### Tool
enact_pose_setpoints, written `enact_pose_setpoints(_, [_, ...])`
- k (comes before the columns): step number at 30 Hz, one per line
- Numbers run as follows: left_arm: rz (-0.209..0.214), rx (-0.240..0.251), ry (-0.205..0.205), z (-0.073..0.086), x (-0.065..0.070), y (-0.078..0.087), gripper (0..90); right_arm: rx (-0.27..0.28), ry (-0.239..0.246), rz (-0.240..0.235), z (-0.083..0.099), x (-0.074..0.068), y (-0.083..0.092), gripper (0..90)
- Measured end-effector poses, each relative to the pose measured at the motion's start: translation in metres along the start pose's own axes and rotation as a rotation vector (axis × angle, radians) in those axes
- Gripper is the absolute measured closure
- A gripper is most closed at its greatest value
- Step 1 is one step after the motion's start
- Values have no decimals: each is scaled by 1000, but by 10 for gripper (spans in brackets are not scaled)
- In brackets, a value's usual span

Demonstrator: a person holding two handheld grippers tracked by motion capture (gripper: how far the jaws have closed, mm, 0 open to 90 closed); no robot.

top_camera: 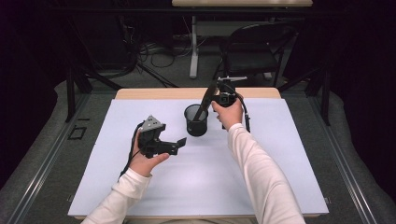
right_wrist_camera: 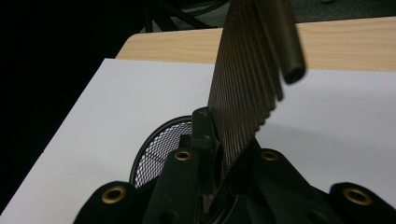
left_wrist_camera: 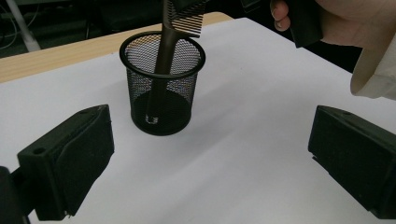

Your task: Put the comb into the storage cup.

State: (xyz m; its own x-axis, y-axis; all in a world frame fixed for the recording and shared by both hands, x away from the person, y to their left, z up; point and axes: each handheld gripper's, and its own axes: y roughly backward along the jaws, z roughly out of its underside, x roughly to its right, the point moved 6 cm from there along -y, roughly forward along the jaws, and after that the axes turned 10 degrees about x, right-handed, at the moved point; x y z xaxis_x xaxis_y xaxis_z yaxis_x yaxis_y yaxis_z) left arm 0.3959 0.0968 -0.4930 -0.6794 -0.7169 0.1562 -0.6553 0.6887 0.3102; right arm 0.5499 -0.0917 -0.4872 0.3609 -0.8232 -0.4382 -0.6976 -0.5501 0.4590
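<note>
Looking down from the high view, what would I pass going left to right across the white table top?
Left hand-held gripper, jaws open and empty → black mesh cup → comb leaning out of the cup → right hand-held gripper, shut on the comb's toothed end.

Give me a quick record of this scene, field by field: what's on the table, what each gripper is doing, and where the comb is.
surface: white sheet on a wooden table
cup: black mesh cup, upright, near the middle of the sheet
comb: dark comb, handle end down inside the cup, leaning, teeth end up
right gripper: shut on the comb's teeth end, above the cup
left gripper: jaws open, nothing between them, pointed at the cup
background: black chair beyond the table
</note>
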Motion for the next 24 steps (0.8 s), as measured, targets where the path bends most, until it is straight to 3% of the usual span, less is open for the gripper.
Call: enact_pose_setpoints(24, [0,2,0,-1,-1,0,6,5,-14,11,1,10,1,803])
